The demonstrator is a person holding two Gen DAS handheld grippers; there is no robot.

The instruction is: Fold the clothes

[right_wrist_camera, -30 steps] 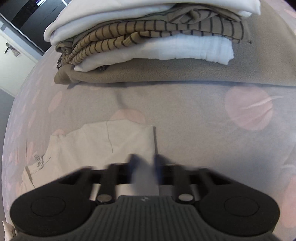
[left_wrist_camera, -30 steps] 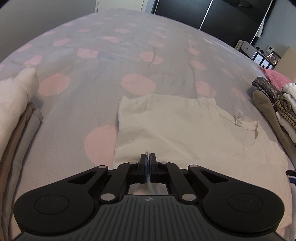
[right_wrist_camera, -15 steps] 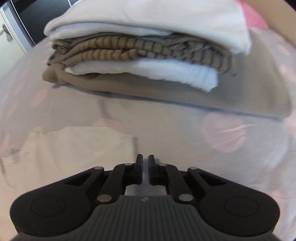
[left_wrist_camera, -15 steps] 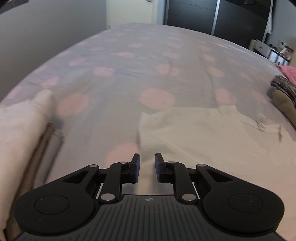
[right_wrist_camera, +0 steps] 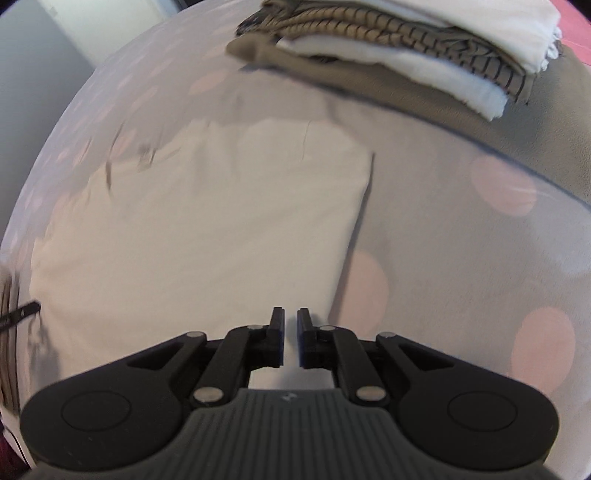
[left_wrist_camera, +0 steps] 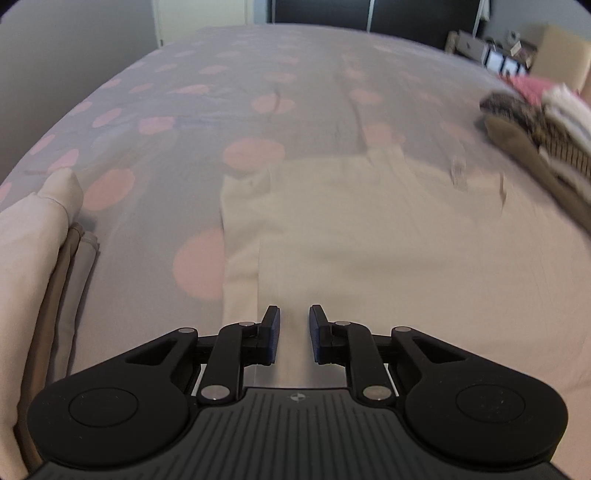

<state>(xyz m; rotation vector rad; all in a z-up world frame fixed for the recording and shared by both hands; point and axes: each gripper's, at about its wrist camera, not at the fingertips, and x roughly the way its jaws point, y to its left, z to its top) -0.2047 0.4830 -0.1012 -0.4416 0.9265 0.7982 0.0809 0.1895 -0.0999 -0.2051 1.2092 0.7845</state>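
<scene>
Fingers of the left gripper (left_wrist_camera: 294, 314) stand parted with a clear gap between them and nothing pinched there; they hang over the near left part of the cream T-shirt (left_wrist_camera: 369, 236), close to its folded left edge. In the right wrist view, the right gripper (right_wrist_camera: 290, 317) is likewise released, its jaws only a narrow slit apart and empty, poised above the shirt's near right corner, just inside the right edge.

The shirt (right_wrist_camera: 199, 221) lies flat on the bedspread (left_wrist_camera: 207, 110), grey with pink dots, folded into a rough rectangle; a long vertical fold line runs up its left side in the left view, and a small label (left_wrist_camera: 458, 173) shows near the collar end (blurred, so its print cannot be read).

To the right of the shirt, well apart from both grippers, sits a pile of folded clothes (right_wrist_camera: 399, 48): a tan piece at the bottom, a white one, a tan striped one and another white one on top. The same pile (left_wrist_camera: 546, 136) appears at the right edge of the left view. At the left edge of the left view lies a second stack of pale folded garments (left_wrist_camera: 33, 266), beside the shirt but not touching it.

Beyond the bed, dark cupboard doors (left_wrist_camera: 317, 14) and a small shelf unit (left_wrist_camera: 491, 55) line the far wall.
</scene>
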